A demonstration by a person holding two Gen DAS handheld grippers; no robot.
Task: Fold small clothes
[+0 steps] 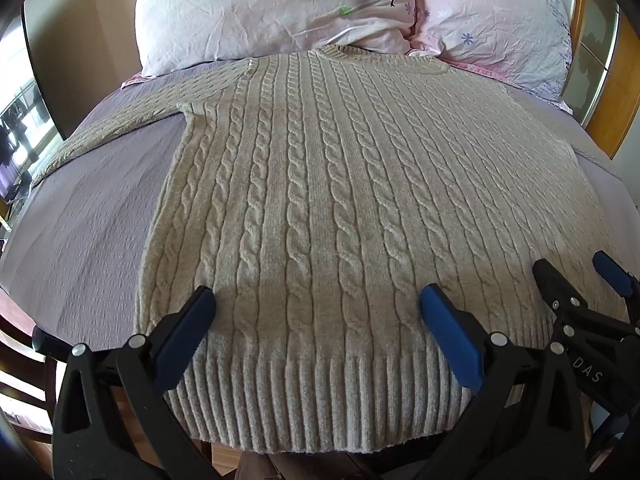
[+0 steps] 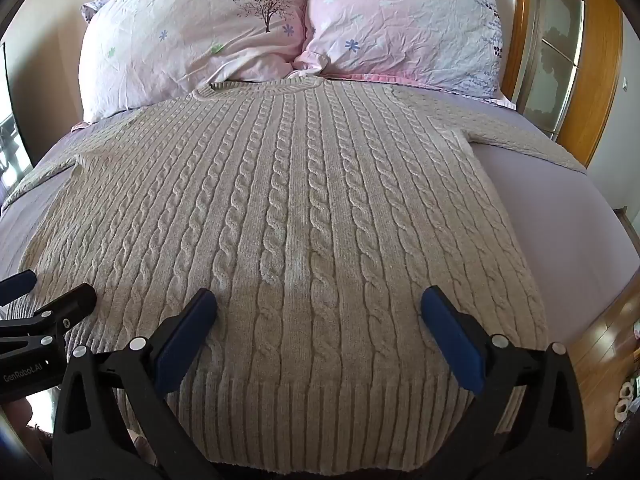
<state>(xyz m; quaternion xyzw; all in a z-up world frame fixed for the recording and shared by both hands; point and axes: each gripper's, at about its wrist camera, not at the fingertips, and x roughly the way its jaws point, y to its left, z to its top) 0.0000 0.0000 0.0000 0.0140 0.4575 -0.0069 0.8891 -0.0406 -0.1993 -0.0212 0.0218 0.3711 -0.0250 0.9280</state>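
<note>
A beige cable-knit sweater [image 1: 320, 184] lies flat on the bed, neck toward the pillows, ribbed hem nearest me; it also shows in the right wrist view [image 2: 304, 208]. Its left sleeve [image 1: 120, 124] stretches out to the left, its right sleeve [image 2: 516, 136] to the right. My left gripper [image 1: 316, 300] is open, its fingers spread above the hem on the left half. My right gripper [image 2: 316, 304] is open above the hem on the right half. The right gripper shows at the right edge of the left wrist view [image 1: 576, 280], the left gripper at the left edge of the right wrist view [image 2: 52, 288].
The bed has a lilac sheet [image 1: 80, 232]. Two pink floral pillows [image 2: 200, 36] [image 2: 404, 24] lie at its head. A wooden headboard and frame [image 2: 600, 64] stand at the right. Wooden floor [image 2: 604, 348] shows beyond the bed's right edge.
</note>
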